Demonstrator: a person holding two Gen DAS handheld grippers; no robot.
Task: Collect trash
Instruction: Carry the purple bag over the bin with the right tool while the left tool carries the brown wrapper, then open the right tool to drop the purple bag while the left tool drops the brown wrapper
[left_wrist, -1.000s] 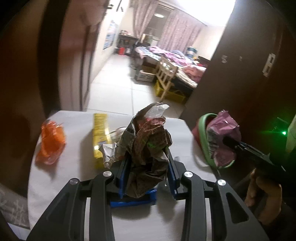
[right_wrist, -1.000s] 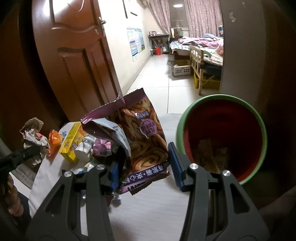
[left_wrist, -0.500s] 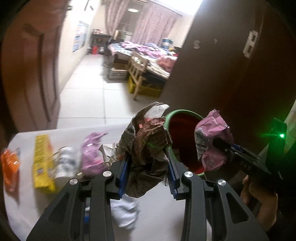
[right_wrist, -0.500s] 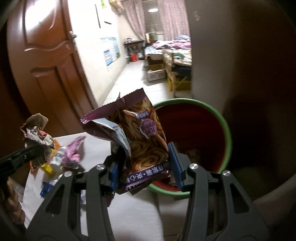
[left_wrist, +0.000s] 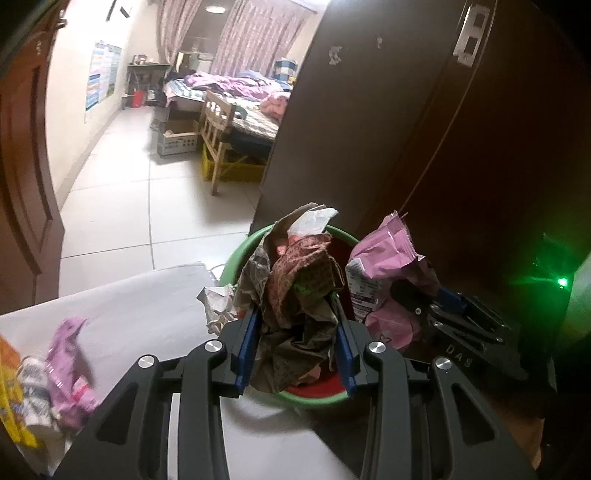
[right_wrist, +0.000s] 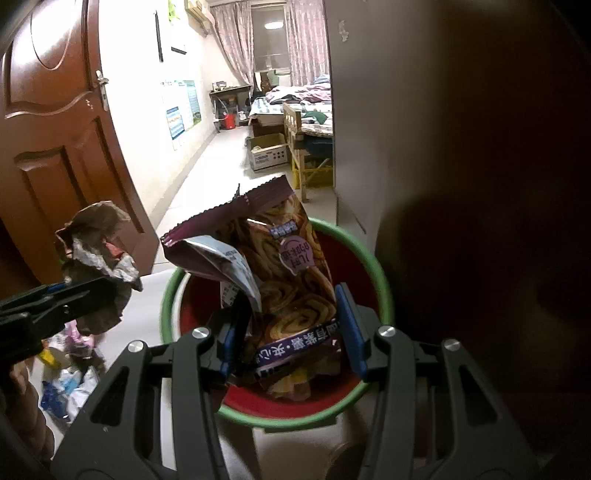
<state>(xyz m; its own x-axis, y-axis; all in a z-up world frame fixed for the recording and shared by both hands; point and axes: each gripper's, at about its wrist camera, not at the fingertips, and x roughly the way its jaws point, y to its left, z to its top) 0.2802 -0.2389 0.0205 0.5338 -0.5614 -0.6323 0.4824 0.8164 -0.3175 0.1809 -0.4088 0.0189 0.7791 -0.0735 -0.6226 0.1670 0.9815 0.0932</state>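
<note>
Left wrist view: your left gripper (left_wrist: 295, 328) clamped the crumpled brown wrapper (left_wrist: 295, 288), the red bin (left_wrist: 314, 391) behind it at 12 o'clock. Your right gripper (right_wrist: 288, 332) gripped the purple snack bag (right_wrist: 280, 273) over that bin (right_wrist: 273, 411).

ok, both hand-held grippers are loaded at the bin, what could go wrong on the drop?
1. The crumpled brown wrapper in the left hand-held gripper hangs over the near rim of the green-rimmed red bin; it could fall on the white table.
2. The purple snack bag in the right hand-held gripper is tall and could catch the rim.
</note>
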